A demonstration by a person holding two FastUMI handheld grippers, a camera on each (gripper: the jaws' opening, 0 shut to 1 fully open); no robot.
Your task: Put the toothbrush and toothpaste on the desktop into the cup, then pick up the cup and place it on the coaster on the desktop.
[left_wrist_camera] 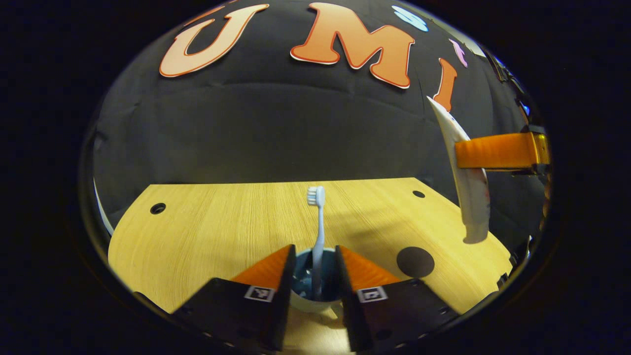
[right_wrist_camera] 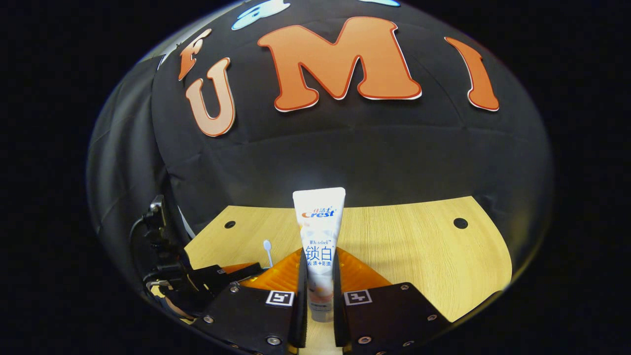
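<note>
Jaws of right gripper (right_wrist_camera: 319, 291) pinch toothpaste (right_wrist_camera: 319, 246) upright, lower centre. Left gripper (left_wrist_camera: 315, 276) jaws spread either side of toothbrush (left_wrist_camera: 318, 231), standing in cup (left_wrist_camera: 310, 298), lower centre; coaster (left_wrist_camera: 415, 262) right.

A white toothbrush (left_wrist_camera: 318, 231) stands upright, bristles up, in a pale cup (left_wrist_camera: 315, 291) with a dark blue inside. A white toothpaste (right_wrist_camera: 319, 246) tube hangs cap-down above the desk. A dark round coaster (left_wrist_camera: 415, 262) lies near the cup
</note>
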